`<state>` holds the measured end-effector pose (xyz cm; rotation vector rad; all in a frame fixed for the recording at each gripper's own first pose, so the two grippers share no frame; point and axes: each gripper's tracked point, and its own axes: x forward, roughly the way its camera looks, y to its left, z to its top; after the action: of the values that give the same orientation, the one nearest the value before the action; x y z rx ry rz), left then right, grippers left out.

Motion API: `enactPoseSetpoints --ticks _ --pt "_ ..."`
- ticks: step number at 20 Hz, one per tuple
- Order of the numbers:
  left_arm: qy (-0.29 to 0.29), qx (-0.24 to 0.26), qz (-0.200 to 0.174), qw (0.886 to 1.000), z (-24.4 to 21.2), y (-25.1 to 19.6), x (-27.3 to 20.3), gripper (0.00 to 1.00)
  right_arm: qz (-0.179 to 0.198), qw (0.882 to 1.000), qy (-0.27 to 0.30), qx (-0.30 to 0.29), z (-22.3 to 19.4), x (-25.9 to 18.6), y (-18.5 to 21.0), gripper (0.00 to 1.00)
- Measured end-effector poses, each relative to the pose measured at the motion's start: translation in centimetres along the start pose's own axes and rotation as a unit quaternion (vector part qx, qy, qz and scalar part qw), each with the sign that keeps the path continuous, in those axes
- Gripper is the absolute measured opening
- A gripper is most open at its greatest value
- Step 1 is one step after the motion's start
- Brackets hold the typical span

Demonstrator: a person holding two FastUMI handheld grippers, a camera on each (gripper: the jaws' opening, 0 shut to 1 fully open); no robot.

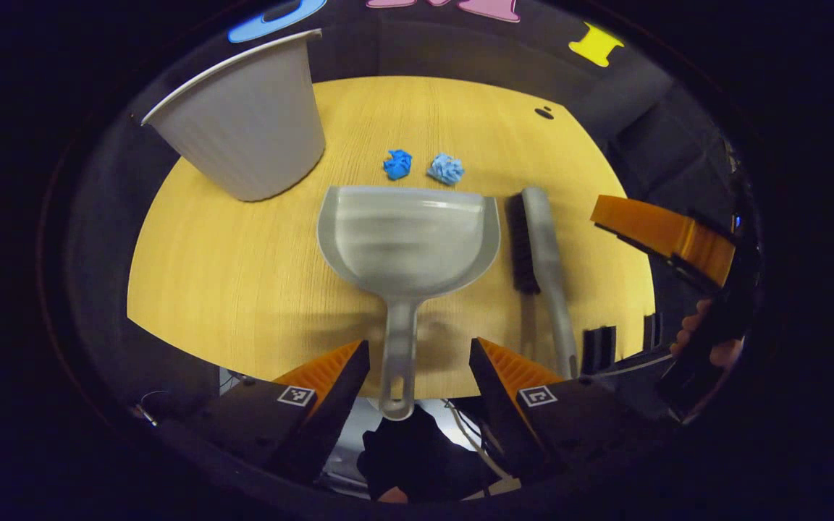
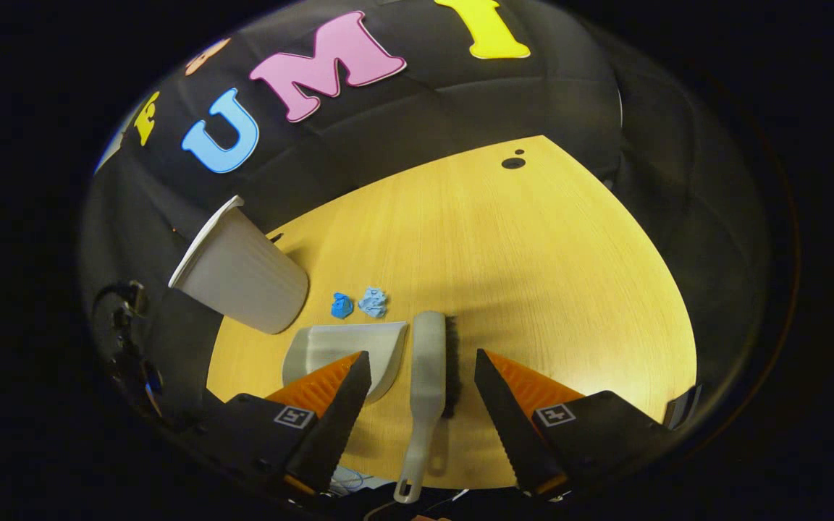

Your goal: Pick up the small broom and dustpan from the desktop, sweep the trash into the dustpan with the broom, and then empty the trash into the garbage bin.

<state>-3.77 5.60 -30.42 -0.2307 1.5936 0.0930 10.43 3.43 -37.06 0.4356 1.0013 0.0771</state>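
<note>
Lying on the pale yellow wood-grain desktop (image 1: 243, 275): a translucent grey plastic dustpan (image 1: 408, 235), pan mouth facing away, its slotted handle running back toward the near edge and overhanging it. In the left gripper view the left gripper (image 1: 419, 362) hangs over that handle with its jaws spread wide, one finger on either side of the handle, neither touching it; nothing is held.

Beside the dustpan, on its right: a small grey plastic broom (image 2: 428, 376) with dark bristles, lying flat and roughly parallel to the dustpan handle. In the right gripper view the right gripper (image 2: 423, 376) straddles the broom's handle, jaws wide apart, gripping nothing; the handle's end with its hanging hole overhangs the near edge.

Just past the dustpan's mouth: two crumpled paper scraps, one deep blue wad (image 1: 398, 164) and one pale blue wad (image 1: 446, 168), close together.

Back left of the desktop: a white ribbed plastic garbage bin (image 1: 247, 126), upright, tapered toward its base.
</note>
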Motion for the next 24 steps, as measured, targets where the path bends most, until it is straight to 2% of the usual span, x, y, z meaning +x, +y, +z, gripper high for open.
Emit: enactPoseSetpoints --ticks 1,4,8,14,20,22,24 --pt "0.017 0.004 0.007 1.0 -0.2 0.4 0.3 0.84 -0.002 1.0 0.004 0.005 0.2 0.3 -0.5 0.95" --pt "0.059 -0.005 -0.012 0.998 0.2 -0.1 1.2 0.85 -0.012 0.999 0.02 0.028 0.1 1.2 -1.7 0.95" --pt "0.069 0.023 -0.004 0.997 3.6 0.4 3.8 0.84 -0.039 0.998 0.022 0.039 0.1 1.6 -3.1 0.95" --pt "0.097 0.036 0.007 0.995 4.7 1.3 6.8 0.85 -0.058 0.996 0.05 0.043 -1.8 1.6 -2.5 0.95" --pt "0.104 0.053 0.015 0.993 5.2 1.3 7.2 0.84 -0.076 0.994 0.081 0.011 -4.4 1.9 -1.4 0.94" --pt "0.116 0.067 0.014 0.991 5.1 1.5 7.0 0.81 -0.081 0.991 0.106 -0.007 -5.8 2.5 -1.0 0.94" --pt "0.115 0.049 0.013 0.992 4.8 1.2 7.1 0.77 -0.085 0.989 0.118 -0.027 -6.6 3.2 -0.5 0.95"
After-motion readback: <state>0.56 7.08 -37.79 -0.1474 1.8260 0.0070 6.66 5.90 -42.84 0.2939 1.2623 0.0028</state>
